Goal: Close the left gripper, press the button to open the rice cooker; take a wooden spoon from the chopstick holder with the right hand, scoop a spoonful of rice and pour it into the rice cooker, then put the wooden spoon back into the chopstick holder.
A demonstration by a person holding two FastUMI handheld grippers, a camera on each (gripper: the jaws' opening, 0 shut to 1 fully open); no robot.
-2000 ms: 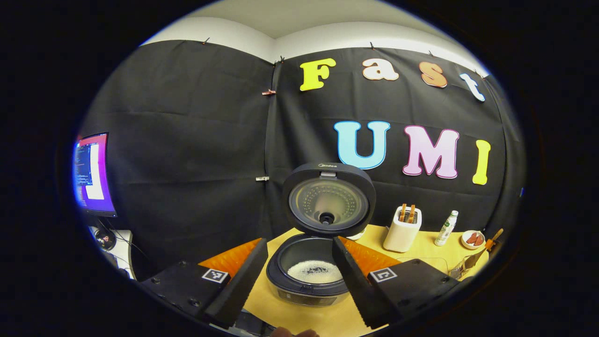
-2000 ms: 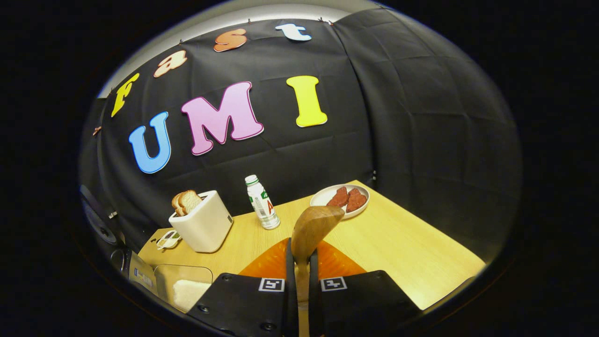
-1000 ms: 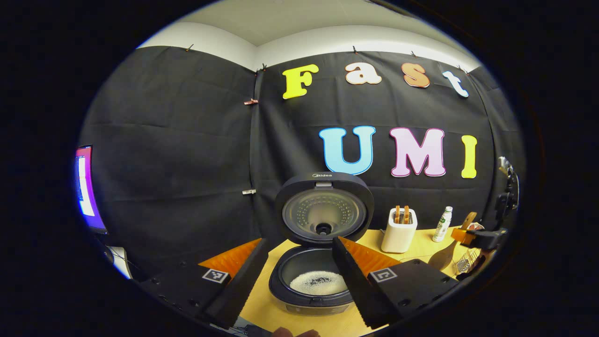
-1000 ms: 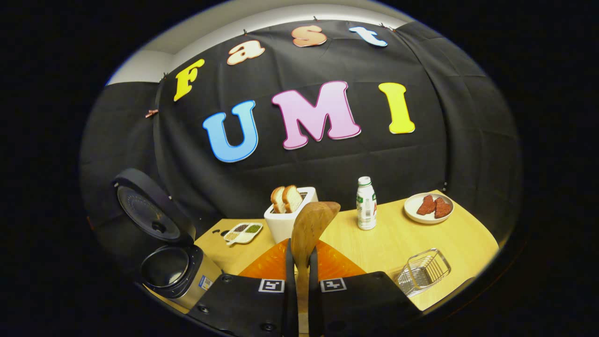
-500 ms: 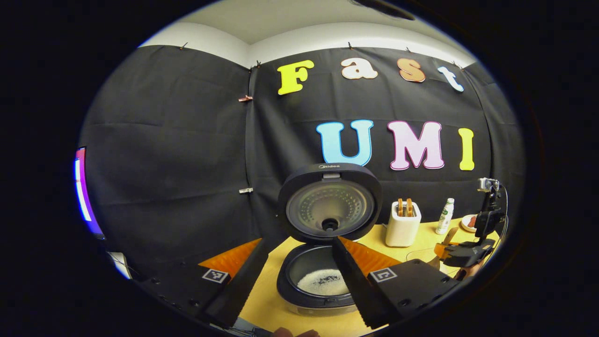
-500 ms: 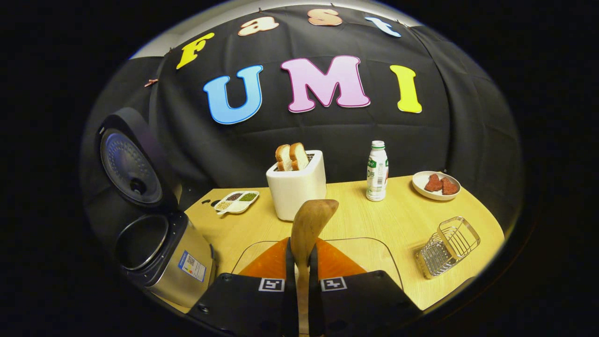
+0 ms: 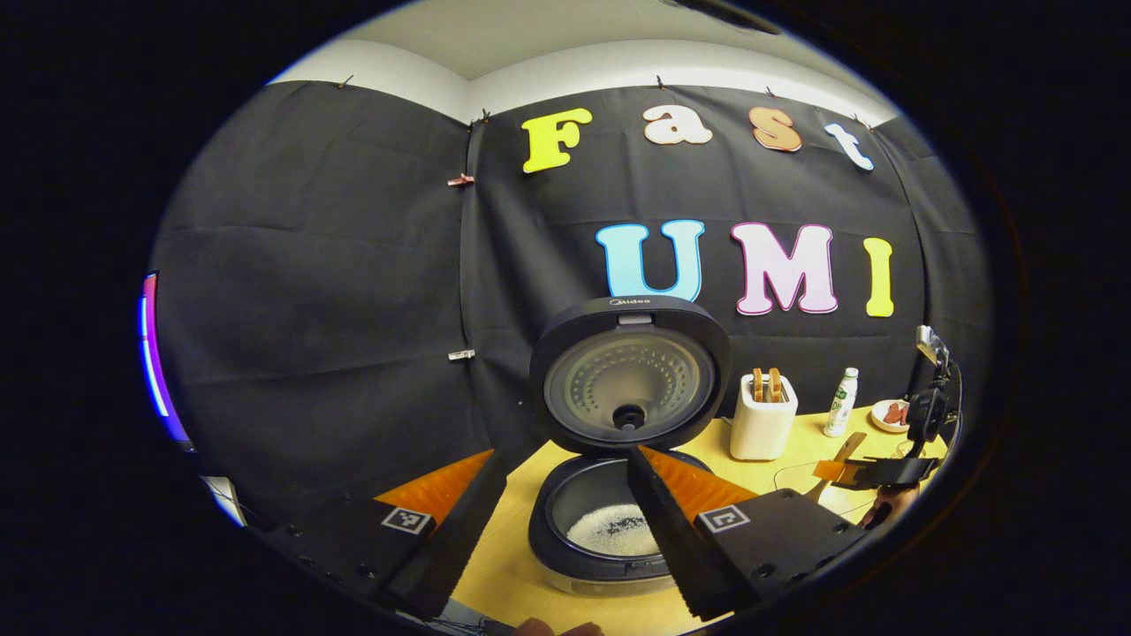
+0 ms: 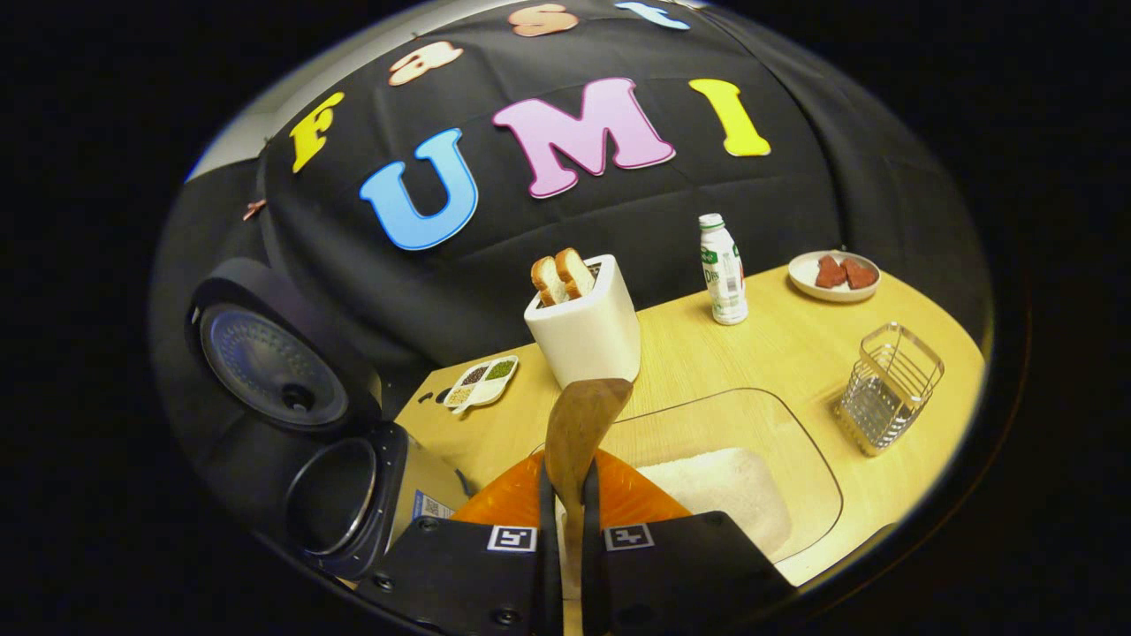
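Right claw [image 8: 565, 495], bottom centre of the right gripper view: fingers pressed together on the handle of the wooden spoon [image 8: 579, 424], whose bowl rises at frame centre above a clear rice container [image 8: 751, 459] on the table [image 8: 778, 344]. Chopstick holder [image 8: 888, 387], a wire basket, stands at right. Rice cooker [image 8: 353, 495], lower left, has its lid raised. Left claw [image 7: 565, 521], bottom of the left gripper view: fingers well apart, gripping nothing, with the rice cooker [image 7: 610, 530] between them, rice visible in the pot.

Wooden table [image 8: 778, 353] with rice cooker [image 8: 353, 495], toaster [image 8: 588, 331]
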